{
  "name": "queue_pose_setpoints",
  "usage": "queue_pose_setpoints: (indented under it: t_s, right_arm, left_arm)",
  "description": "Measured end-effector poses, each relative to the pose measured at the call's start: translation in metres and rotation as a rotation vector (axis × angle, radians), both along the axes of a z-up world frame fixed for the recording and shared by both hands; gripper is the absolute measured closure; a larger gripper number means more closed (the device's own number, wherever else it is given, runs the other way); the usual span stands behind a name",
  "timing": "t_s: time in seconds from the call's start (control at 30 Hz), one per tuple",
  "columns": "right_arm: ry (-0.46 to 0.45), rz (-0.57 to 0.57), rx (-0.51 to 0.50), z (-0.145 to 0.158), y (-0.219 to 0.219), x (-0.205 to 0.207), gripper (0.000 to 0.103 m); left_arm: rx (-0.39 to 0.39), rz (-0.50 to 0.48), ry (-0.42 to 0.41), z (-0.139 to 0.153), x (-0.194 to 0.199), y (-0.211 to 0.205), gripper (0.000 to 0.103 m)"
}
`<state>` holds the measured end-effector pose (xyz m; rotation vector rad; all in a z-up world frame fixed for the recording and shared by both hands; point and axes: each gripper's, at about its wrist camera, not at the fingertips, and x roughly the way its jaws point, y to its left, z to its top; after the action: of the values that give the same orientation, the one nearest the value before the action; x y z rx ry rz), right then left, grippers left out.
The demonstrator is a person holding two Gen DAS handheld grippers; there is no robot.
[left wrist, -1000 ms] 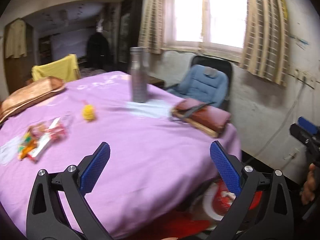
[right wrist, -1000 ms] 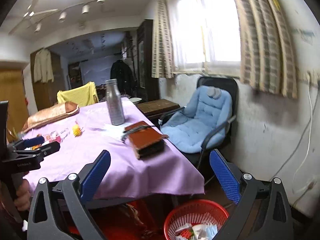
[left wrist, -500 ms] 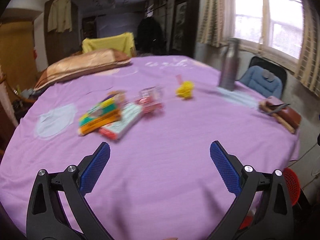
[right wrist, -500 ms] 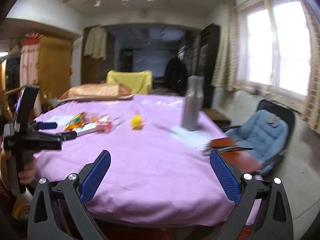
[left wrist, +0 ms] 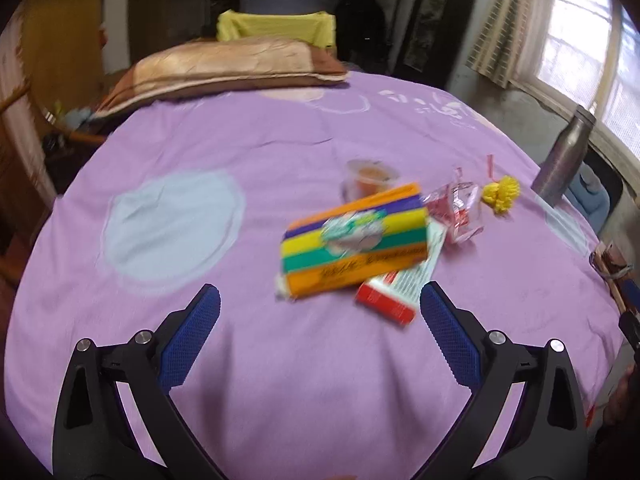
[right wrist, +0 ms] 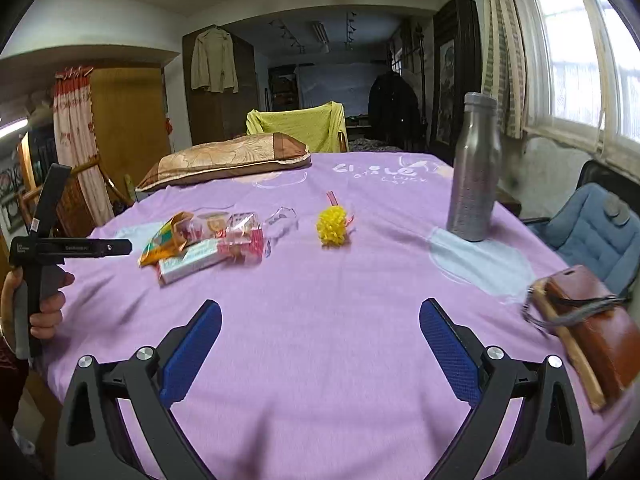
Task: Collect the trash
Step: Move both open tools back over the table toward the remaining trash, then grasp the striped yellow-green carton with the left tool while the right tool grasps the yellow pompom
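On purple cloth worktop (left wrist: 280,380), mid-surface: flat striped glossy packet (left wrist: 354,240) overlapping red-white carton (left wrist: 400,288), crinkled clear wrapper (left wrist: 456,208), yellow spiky ball (left wrist: 502,194). Left claw (left wrist: 320,308) and right claw (right wrist: 320,320) both released, empty. Steel bottle (right wrist: 474,168) near right edge.

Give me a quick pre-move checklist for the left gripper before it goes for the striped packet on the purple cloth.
1. Left gripper open: ok, fingers spread wide.
2. Left gripper empty: ok, nothing between the fingers.
3. Striped packet ahead of the fingers: ok, roughly centred, not yet touched.
4. Packet free to lift alone: not ok, it overlaps the red and white box.
5. Right gripper open, clear of the pile: ok.
6. Trash bin in view: not ok, no bin shows in either view.
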<state>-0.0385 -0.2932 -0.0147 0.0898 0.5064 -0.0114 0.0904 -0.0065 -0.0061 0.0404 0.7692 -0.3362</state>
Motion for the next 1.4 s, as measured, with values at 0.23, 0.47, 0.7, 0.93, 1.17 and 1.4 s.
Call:
queue_pose_setpoints:
  t_s: [0.23,0.47,0.7,0.93,1.17,1.4]
  right_arm:
    - [0.034,0.005,0.082,-0.007,-0.007,0.035,0.005]
    - [0.075,0.04,0.07,-0.014,-0.003,0.049,0.005]
    - [0.144,0.08,0.174,-0.023,-0.014,0.061,0.005]
    - [0.18,0.11,0.199,-0.031,-0.012,0.061,0.005]
    - [0.198,0.127,0.177,-0.032,-0.006,0.061,0.005]
    - [0.244,0.142,0.2,-0.036,-0.008,0.067,0.005]
  left_arm:
    - [0.114,-0.132,-0.089,0.008,0.025,-0.061,0.007]
    - [0.163,-0.001,-0.059,-0.014,0.045,-0.018,0.006]
    - [0.012,0.259,-0.106,-0.004,0.037,0.092,0.007]
    - [-0.075,0.236,-0.1,0.0,0.031,0.098,0.007]
    - [-0.077,0.206,-0.007,-0.009,0.052,0.071,0.007]
    - [0.092,0.18,0.053,-0.027,0.083,0.026,0.007]
